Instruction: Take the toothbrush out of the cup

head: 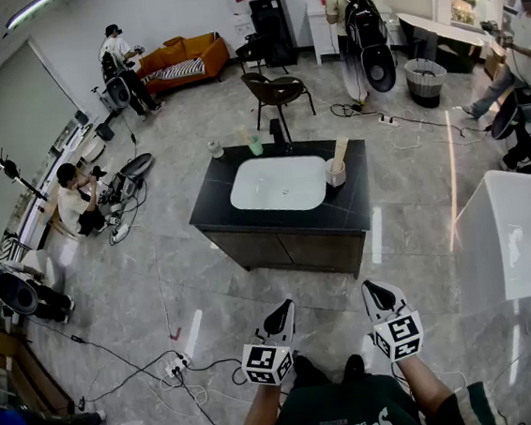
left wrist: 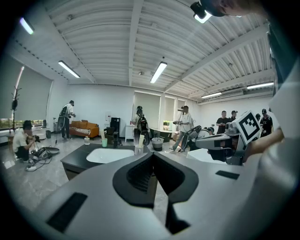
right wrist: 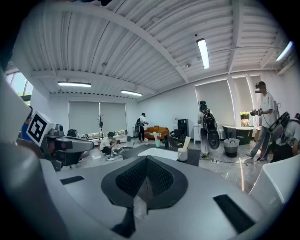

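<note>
A white cup (head: 335, 173) stands on the right side of the black counter (head: 349, 203), beside the white basin (head: 279, 184). A pale toothbrush (head: 339, 152) leans upright in it. Both grippers hang well short of the counter, over the floor. My left gripper (head: 278, 317) is shut with nothing in it. My right gripper (head: 380, 294) is likewise shut and holds nothing. Past the closed left gripper (left wrist: 152, 154), the left gripper view shows the cup (left wrist: 138, 149) far ahead. Beyond the closed right gripper (right wrist: 146, 158), the right gripper view shows the cup (right wrist: 182, 153) and toothbrush (right wrist: 186, 143).
A green cup (head: 255, 146), a small bottle (head: 215, 149) and a black faucet (head: 278, 135) stand at the counter's far edge. A white tub (head: 518, 232) lies to the right. Cables and a power strip (head: 178, 364) trail on the floor at left. A chair (head: 276, 92) and several people are beyond.
</note>
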The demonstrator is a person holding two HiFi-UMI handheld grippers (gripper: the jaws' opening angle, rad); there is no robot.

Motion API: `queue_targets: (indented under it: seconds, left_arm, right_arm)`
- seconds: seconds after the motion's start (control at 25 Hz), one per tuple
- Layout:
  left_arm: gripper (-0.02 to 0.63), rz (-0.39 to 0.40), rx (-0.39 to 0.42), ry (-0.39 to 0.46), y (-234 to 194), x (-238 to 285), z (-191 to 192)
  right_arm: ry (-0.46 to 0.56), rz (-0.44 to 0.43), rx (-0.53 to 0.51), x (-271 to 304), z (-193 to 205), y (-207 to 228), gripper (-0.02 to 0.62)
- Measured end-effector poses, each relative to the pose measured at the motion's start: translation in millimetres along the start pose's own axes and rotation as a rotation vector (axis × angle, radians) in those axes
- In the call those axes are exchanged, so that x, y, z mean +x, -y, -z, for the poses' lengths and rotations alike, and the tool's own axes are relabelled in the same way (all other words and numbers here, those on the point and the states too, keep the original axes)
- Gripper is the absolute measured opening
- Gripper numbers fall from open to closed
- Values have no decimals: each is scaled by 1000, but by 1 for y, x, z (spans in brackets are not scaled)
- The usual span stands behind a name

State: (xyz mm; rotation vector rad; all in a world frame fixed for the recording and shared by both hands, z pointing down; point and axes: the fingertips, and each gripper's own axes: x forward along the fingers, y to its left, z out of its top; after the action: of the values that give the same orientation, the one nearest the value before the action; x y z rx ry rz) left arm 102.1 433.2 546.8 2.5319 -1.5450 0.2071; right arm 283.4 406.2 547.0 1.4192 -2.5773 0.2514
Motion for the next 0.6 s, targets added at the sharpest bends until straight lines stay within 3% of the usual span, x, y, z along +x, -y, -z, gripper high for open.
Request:
queue_targets:
  seconds: [0.36,0.6]
  left_arm:
    - [11,-17,-28,-3,-2,-2,6]
    - [11,-30,-44,-11,-2,-1,16]
  right_arm:
    - [31,40,-26,-2,-7,8,41]
    - [9,23,-21,1,2,10,43]
